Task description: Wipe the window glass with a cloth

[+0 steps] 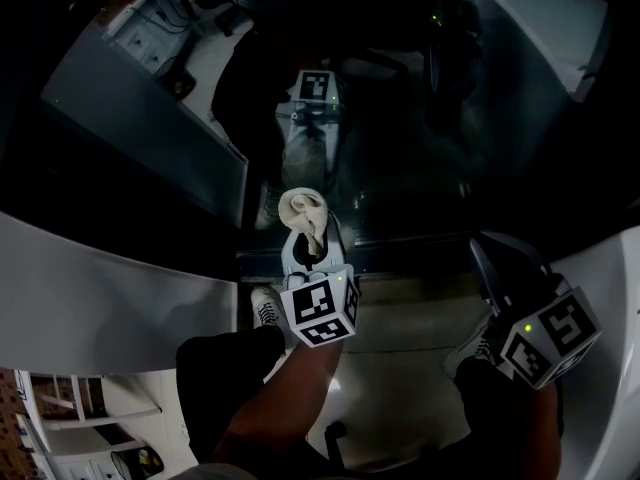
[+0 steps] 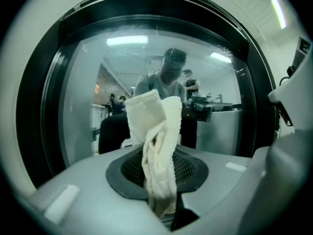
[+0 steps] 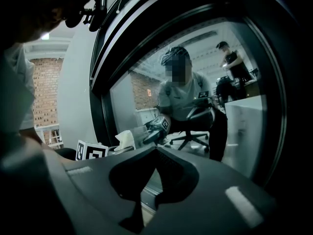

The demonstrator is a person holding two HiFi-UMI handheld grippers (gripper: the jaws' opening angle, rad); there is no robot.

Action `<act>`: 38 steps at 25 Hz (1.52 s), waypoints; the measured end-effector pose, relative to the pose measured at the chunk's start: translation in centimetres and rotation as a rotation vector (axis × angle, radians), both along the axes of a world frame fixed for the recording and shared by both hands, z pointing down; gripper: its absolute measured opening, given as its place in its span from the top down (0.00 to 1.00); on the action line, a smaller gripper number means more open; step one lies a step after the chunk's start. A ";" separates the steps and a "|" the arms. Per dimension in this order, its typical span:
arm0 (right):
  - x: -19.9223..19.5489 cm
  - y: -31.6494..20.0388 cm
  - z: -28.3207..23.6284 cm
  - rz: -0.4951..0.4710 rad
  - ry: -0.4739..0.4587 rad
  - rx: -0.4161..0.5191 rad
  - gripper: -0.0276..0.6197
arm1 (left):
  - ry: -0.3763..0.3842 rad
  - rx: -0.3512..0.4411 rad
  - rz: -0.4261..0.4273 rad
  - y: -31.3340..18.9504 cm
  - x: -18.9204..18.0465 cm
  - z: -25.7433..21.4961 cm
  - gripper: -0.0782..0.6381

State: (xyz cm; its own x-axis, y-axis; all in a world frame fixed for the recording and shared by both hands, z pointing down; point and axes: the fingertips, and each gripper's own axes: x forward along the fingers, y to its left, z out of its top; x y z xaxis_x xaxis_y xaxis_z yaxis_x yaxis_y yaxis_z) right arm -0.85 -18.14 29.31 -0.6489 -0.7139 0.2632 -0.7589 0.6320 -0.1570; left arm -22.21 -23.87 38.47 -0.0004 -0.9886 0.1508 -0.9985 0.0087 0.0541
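Left gripper view gives me the cloth (image 2: 155,146) standing up bunched from my left gripper (image 2: 163,210), whose jaws are clamped on its lower end. Its free top sits just before the window glass (image 2: 93,97), low on the pane; I cannot judge contact. My right gripper (image 3: 142,199) hangs alongside, jaws together on nothing.

We stand on a pale, smooth floor (image 1: 400,340); a white laced sneaker (image 1: 265,308) rests on it.
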 end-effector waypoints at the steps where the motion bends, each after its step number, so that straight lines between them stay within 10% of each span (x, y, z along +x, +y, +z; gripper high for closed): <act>1: 0.2 0.0 -0.1 0.003 0.000 0.004 0.95 | -0.008 0.002 0.009 0.0 0.6 0.0 0.75; 38: 5.0 1.2 5.3 0.069 -0.059 0.005 0.95 | -0.043 0.014 0.087 -0.8 7.9 3.9 0.75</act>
State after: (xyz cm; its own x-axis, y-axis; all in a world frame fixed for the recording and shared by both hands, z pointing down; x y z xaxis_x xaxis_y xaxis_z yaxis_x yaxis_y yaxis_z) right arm 4.18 -16.91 34.64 -0.6127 -0.7585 0.2219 -0.7900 0.5797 -0.1996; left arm -14.29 -24.63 42.40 0.0790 -0.9872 0.1382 -0.9969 -0.0782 0.0111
